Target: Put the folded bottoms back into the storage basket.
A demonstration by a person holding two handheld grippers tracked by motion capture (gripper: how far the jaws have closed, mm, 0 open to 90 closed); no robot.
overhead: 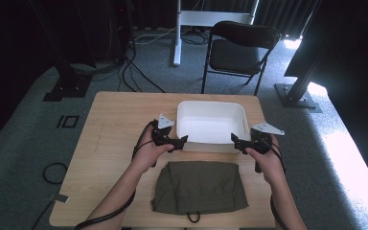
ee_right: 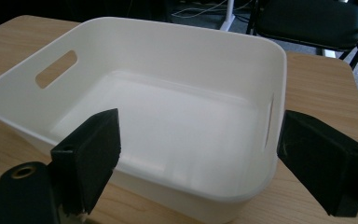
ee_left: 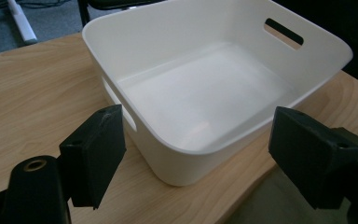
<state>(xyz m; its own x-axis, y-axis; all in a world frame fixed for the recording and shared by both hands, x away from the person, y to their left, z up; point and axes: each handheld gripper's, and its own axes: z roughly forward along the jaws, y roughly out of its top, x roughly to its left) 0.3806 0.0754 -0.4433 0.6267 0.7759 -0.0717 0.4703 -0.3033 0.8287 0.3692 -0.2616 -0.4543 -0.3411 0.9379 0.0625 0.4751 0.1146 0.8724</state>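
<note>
Black folding chair [overhead: 241, 50] behind table [overhead: 110, 124] — cables [overhead: 139, 79] on carpet.

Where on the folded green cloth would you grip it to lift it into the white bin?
Grip the folded green cloth at its two far corners, one pair of tongs each, coming from above. It lies flat and wide, just in front of the empty white bin.

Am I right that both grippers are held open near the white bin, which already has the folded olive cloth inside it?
Not quite. The left gripper and right gripper are open by the white bin, but the bin is empty, as both gripper views show. In the high view, the folded olive cloth lies on the wooden table, on the person's side of the bin.
</note>
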